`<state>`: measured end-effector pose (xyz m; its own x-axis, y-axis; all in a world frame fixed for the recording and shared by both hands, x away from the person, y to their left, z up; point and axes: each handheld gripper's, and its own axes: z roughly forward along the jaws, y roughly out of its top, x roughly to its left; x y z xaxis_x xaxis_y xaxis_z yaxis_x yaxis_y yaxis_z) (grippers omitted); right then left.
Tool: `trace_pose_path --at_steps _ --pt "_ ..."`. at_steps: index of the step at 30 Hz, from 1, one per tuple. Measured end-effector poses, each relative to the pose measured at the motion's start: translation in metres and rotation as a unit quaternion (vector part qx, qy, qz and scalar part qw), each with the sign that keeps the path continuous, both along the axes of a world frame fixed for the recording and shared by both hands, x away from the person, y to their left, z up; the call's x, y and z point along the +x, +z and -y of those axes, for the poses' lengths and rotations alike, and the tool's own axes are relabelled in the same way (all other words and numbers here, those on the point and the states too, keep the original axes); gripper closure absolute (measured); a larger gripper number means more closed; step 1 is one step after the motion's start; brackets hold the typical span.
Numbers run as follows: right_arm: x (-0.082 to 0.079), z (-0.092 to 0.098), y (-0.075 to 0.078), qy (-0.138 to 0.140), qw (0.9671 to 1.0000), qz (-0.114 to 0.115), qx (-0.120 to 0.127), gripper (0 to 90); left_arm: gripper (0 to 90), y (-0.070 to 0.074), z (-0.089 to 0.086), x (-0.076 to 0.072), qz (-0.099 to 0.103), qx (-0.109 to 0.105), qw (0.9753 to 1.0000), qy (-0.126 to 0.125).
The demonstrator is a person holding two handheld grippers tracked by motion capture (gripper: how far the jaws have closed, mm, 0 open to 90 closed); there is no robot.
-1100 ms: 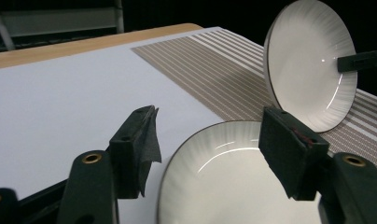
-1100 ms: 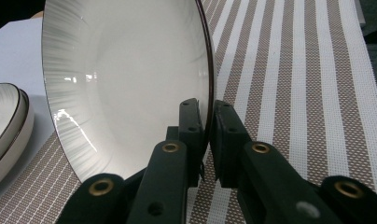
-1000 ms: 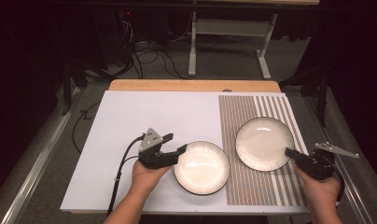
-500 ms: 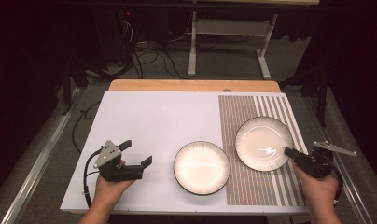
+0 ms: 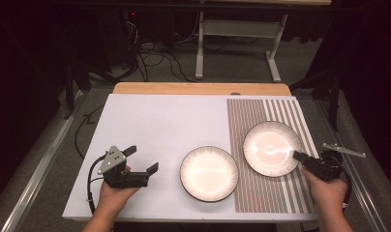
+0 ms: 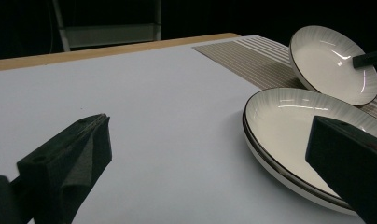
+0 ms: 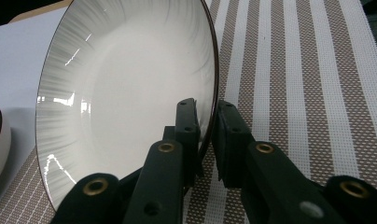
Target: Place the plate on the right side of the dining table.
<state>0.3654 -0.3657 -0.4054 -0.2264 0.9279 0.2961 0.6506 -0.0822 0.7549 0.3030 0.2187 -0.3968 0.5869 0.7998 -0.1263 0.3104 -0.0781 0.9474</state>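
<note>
Two white shallow plates with dark rims are on the table. One plate point(image 5: 209, 173) point(image 6: 294, 121) lies flat on the white board near the front centre. The other plate point(image 5: 272, 147) point(image 7: 126, 102) point(image 6: 331, 63) rests over the striped mat and is tilted, its near right side lifted. My right gripper point(image 5: 298, 155) point(image 7: 206, 126) is shut on that plate's rim, one jaw inside and one outside. My left gripper point(image 5: 143, 159) point(image 6: 210, 163) is held above the board left of the flat plate, open, with nothing between its jaws.
A brown and white striped mat point(image 5: 280, 193) covers the right part of the white board point(image 5: 159, 121). A wooden strip point(image 5: 198, 88) runs along the far edge. Cables and a metal frame point(image 5: 232, 34) stand on the floor beyond.
My left gripper let go of the front plate's rim, drew back to the left and now stands open. The right gripper and its plate have stayed put.
</note>
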Motion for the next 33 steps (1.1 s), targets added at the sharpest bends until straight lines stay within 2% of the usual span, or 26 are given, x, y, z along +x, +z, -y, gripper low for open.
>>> trace_pose_path --at_steps 3,8,15,18,21,22,25,26,27,30,33 --pt "0.002 0.000 -0.001 -0.006 1.0000 -0.004 0.004 82.5 0.8 0.000 0.000 0.001 0.002 0.006 1.0000 0.002" --pt "0.006 0.000 -0.003 -0.010 0.9999 -0.011 0.004 81.3 0.8 0.001 -0.001 0.004 0.002 0.002 1.0000 0.006" --pt "0.011 -0.001 -0.006 -0.021 0.9996 -0.020 0.004 80.2 0.2 0.003 -0.001 0.004 0.015 0.009 0.9997 0.019" --pt "0.014 -0.001 -0.008 -0.029 0.9992 -0.027 -0.004 79.1 0.2 0.004 -0.002 0.003 0.017 0.009 0.9996 0.019" --pt "0.017 -0.003 -0.011 -0.038 0.9985 -0.031 -0.025 78.0 0.5 0.005 -0.003 0.002 0.023 0.007 0.9995 0.022" --pt "0.017 -0.002 -0.012 -0.039 0.9985 -0.032 -0.022 78.0 0.5 0.006 -0.003 0.003 0.024 0.007 0.9994 0.022" --pt "0.016 -0.004 -0.012 -0.037 0.9985 -0.025 -0.033 77.0 0.5 0.006 -0.004 0.003 0.024 0.009 0.9994 0.024" --pt "0.014 -0.004 -0.011 -0.036 0.9983 -0.019 -0.043 72.9 0.5 0.006 -0.004 0.003 0.023 0.010 0.9994 0.023" --pt "0.014 -0.004 -0.011 -0.036 0.9983 -0.019 -0.043 72.9 0.5 0.006 -0.005 0.003 0.023 0.011 0.9994 0.023" --pt "0.008 -0.004 -0.004 -0.020 0.9981 0.012 -0.057 65.3 0.5 0.005 -0.004 0.001 0.022 0.016 0.9994 0.020" --pt "0.000 -0.009 0.003 0.014 0.9964 0.049 -0.068 55.3 0.6 0.005 -0.003 -0.001 0.026 0.027 0.9992 0.016"
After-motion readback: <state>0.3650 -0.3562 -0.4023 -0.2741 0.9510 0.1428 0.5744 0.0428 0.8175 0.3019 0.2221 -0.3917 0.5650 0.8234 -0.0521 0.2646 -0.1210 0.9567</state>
